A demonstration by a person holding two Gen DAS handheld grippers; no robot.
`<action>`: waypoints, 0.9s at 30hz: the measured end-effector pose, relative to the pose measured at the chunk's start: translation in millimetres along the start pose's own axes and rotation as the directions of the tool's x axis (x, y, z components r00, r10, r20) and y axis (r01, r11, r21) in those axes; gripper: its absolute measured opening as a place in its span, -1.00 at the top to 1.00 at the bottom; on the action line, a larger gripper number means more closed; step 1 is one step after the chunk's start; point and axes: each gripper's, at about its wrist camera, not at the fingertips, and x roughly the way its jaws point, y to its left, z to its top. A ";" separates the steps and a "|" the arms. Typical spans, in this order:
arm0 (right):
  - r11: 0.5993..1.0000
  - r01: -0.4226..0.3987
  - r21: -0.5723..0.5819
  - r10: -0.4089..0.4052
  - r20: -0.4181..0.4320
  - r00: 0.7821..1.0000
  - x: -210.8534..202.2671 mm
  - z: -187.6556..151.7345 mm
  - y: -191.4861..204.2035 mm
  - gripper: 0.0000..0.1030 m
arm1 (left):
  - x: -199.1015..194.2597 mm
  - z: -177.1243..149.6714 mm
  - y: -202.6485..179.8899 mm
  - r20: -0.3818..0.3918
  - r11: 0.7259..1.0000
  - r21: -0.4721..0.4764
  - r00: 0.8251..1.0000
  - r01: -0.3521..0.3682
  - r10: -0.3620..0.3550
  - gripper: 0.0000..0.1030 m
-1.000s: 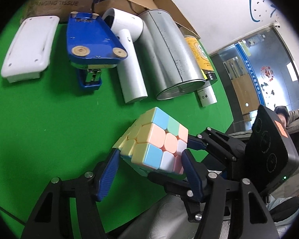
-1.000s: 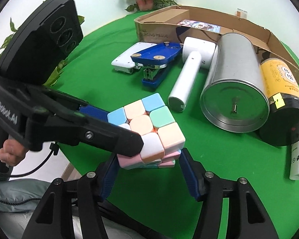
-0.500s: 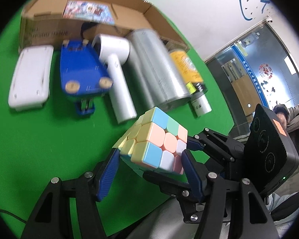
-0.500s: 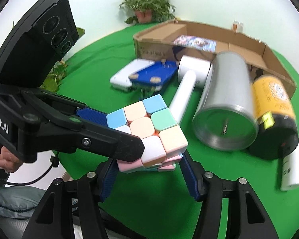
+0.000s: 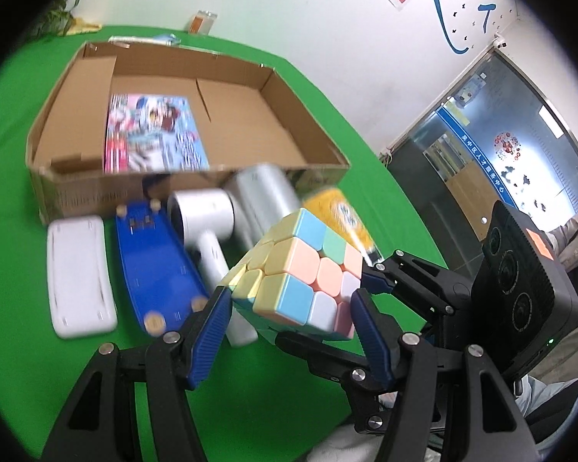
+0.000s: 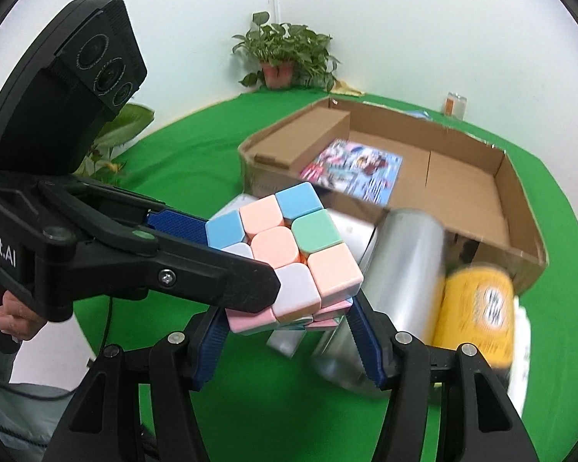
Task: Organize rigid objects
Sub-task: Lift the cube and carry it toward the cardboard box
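Observation:
A pastel puzzle cube (image 5: 300, 273) (image 6: 285, 254) hangs above the green table, held by both grippers at once. My left gripper (image 5: 293, 308) is shut on it, its blue pads pressing two opposite sides. My right gripper (image 6: 289, 323) is shut on the cube's lower layer from another side. In the right wrist view the left gripper (image 6: 196, 246) comes in from the left. In the left wrist view the right gripper (image 5: 370, 308) comes in from the right. An open cardboard box (image 5: 250, 161) (image 6: 520, 200) lies beyond, with a picture book (image 5: 154, 134) (image 6: 358, 169) flat inside.
In front of the box lie a white flat case (image 5: 77, 273), a blue stapler (image 5: 154, 261), a white handled device (image 5: 208, 223), a silver tin (image 6: 400, 269) and a yellow can (image 6: 478, 315). A potted plant (image 6: 281, 50) stands at the table's far edge.
Both grippers have risen together with the cube still held. The row of objects has dropped lower in view and the inside of the box now shows.

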 end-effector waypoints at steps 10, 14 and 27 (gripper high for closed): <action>1.000 0.014 -0.019 -0.014 0.010 1.000 14.2 57.3 -39.3 -0.11 | 6.0 55.5 5.2 0.035 0.999 0.031 0.999 -0.022 0.021 -0.22; 0.999 -0.006 -0.032 0.006 0.010 1.000 21.5 78.0 -54.6 -0.09 | 9.9 75.8 7.5 0.048 0.999 0.031 0.999 -0.018 0.017 -0.23; 0.998 -0.045 -0.042 0.044 -0.031 0.999 63.3 120.1 -105.7 -0.09 | 34.9 117.5 26.6 0.052 0.999 -0.013 0.998 -0.032 0.033 -0.23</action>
